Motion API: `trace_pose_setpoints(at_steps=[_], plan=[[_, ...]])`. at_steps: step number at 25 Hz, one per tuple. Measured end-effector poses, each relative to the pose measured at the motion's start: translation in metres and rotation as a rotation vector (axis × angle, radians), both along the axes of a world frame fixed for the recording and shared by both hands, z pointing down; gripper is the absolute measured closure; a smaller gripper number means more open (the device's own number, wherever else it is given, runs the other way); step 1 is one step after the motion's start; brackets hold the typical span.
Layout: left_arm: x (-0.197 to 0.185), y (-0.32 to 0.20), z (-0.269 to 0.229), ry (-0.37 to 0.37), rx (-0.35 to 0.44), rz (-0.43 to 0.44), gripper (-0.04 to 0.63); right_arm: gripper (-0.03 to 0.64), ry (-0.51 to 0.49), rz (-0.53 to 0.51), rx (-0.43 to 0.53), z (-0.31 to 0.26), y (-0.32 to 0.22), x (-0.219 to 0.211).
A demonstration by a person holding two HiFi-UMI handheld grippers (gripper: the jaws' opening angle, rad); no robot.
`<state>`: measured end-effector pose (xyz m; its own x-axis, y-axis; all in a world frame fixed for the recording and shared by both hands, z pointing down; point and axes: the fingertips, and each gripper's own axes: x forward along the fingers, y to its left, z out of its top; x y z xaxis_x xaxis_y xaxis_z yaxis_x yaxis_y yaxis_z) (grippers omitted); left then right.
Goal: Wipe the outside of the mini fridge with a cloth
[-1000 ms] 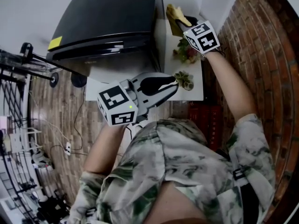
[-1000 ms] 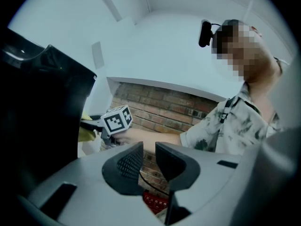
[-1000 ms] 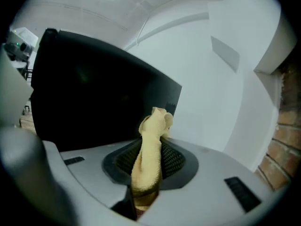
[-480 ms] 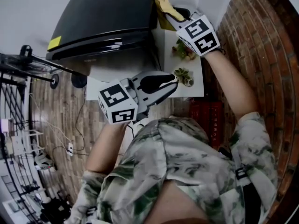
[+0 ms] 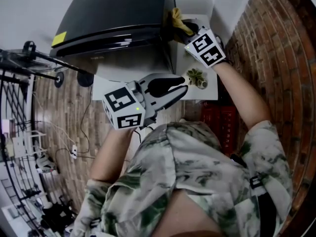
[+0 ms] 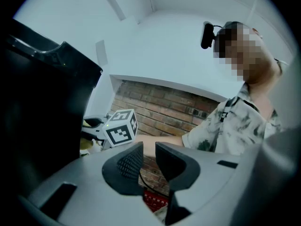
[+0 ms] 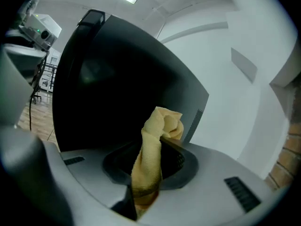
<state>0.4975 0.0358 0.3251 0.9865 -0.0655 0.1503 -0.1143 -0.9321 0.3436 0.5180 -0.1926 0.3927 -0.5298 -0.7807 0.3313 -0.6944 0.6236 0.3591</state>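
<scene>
The glossy black box-shaped mini fridge [image 5: 113,19] stands on a white table [image 5: 104,90], with the crumpled yellow cloth [image 7: 149,149] up against its right side wall. The right gripper [image 7: 146,166] pinches that cloth tight between its jaws. The left gripper [image 6: 148,157] hovers before the fridge, its jaws a narrow gap apart around nothing.
</scene>
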Motion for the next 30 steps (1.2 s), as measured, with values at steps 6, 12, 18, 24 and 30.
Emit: trace_pose_setpoints(at_steps=[6,12,18,24,30], plan=[[-0.001,-0.001,0.001,-0.004,-0.002,-0.012,0.526,0.518,-0.003,0.008,-0.079,0.051,0.005,0.0],[-0.002,0.0,0.006,-0.007,-0.007,-0.018,0.525,0.518,0.008,0.011,-0.161,0.107,0.013,0.0],[-0.002,-0.001,0.008,-0.003,-0.017,-0.024,0.525,0.518,-0.02,0.042,-0.219,0.13,0.019,0.011],[-0.002,-0.003,0.009,0.005,-0.019,-0.019,0.526,0.518,-0.066,0.071,-0.149,0.078,0.021,0.028],[-0.001,-0.004,0.012,0.017,-0.027,-0.007,0.526,0.518,-0.107,0.05,0.0,-0.019,0.033,0.031]])
